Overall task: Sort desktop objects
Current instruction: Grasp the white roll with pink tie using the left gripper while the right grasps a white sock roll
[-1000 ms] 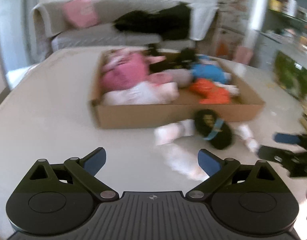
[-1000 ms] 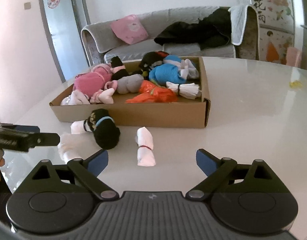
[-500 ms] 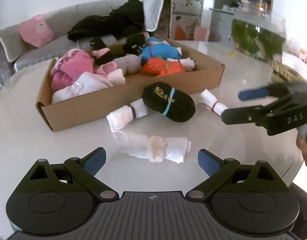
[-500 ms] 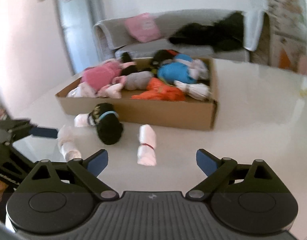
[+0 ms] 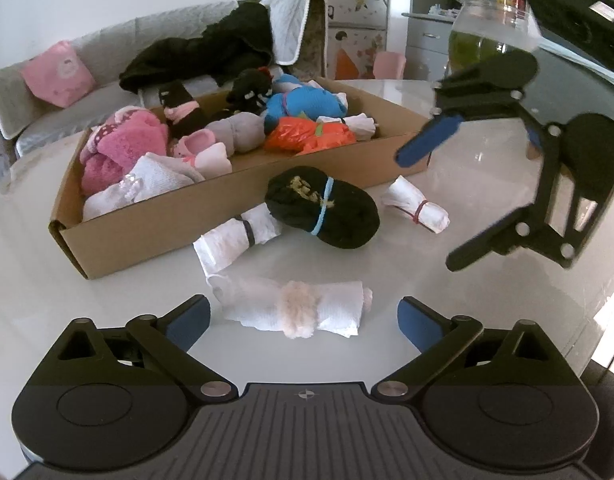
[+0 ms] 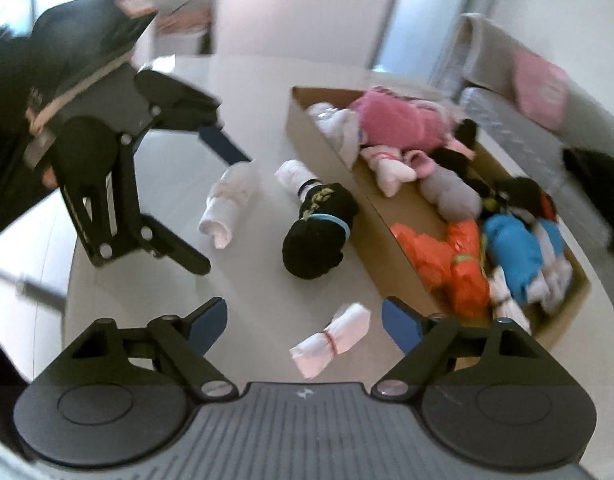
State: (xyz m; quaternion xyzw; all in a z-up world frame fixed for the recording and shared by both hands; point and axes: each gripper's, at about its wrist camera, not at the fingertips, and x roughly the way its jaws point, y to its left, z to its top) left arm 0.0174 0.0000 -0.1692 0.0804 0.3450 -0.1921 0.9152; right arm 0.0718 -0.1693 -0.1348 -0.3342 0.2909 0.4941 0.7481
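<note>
Right gripper (image 6: 303, 318) fingers apart, just been closing, astride small white sock roll (image 6: 331, 339) on table (image 6: 247, 276), near cardboard box (image 6: 391, 236). Soft, light, squashy; pinch across red band. Left gripper (image 5: 303, 322) fingers wide, empty.

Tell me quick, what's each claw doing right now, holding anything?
Left gripper: open, empty, a white roll lying between its fingers.
Right gripper: open, jaws just been closing, empty, over a red-banded roll.
</note>
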